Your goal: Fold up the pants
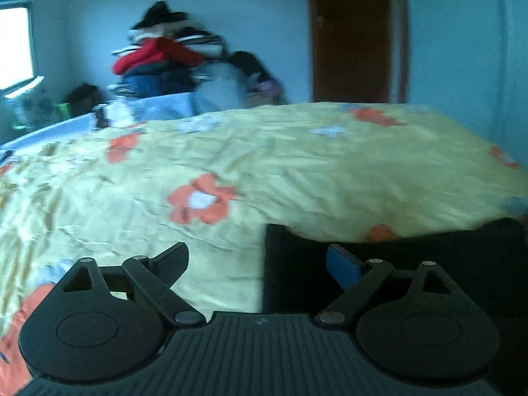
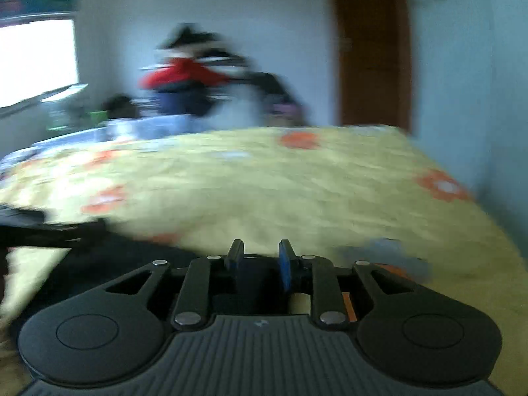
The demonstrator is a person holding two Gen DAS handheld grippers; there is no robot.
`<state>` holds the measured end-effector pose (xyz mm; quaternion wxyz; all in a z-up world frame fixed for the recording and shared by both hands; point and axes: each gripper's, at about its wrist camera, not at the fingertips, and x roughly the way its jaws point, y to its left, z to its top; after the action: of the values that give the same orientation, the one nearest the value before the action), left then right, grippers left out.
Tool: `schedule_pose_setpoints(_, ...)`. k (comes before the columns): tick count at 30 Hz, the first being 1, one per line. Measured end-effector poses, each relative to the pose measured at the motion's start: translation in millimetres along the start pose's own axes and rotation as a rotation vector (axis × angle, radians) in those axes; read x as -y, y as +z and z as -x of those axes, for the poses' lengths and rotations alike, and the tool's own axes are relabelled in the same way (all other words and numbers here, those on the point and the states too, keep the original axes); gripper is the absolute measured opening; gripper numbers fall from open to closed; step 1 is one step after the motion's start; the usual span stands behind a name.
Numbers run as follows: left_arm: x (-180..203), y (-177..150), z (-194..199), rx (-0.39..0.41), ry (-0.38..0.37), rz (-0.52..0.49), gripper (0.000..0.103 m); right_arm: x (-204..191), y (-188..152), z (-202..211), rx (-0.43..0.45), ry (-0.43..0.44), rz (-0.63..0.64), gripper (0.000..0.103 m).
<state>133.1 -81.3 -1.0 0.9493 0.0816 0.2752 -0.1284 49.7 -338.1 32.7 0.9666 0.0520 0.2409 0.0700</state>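
The black pants [image 1: 412, 257] lie on the yellow flowered bedspread [image 1: 297, 171] at the lower right of the left wrist view. My left gripper [image 1: 260, 257] is open wide, its right finger over the pants' left edge, its left finger over the bedspread. In the blurred right wrist view the pants [image 2: 99, 264] spread from the lower left to under my right gripper [image 2: 260, 257]. Its fingers stand close together with dark cloth between them.
A tall pile of clothes [image 1: 171, 56] stands beyond the bed's far edge, by the wall. A window [image 1: 15, 46] is at the left and a brown door [image 1: 353, 33] at the right. The bedspread's right edge [image 2: 478, 204] drops off.
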Motion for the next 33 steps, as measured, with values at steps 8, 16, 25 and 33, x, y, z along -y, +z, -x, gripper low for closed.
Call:
schedule_pose_setpoints(8,10,-17,-7,-0.082,-0.063,-0.037,0.091,-10,-17,-27,-0.125,0.106,-0.002,0.022)
schedule_pose_setpoints(16,26,-37,23,-0.075,-0.275,-0.033,0.096,-38,-31,0,-0.137,0.116,0.130,0.022)
schedule_pose_setpoints(25,5,-14,9,-0.076,-0.254,0.083,0.094,-45,-23,-7,-0.126,0.080,0.145,0.023)
schedule_pose_setpoints(33,-9,8,-62,-0.193,-0.156,0.160,0.090,-42,-21,-39,-0.135,0.045,0.143,0.023)
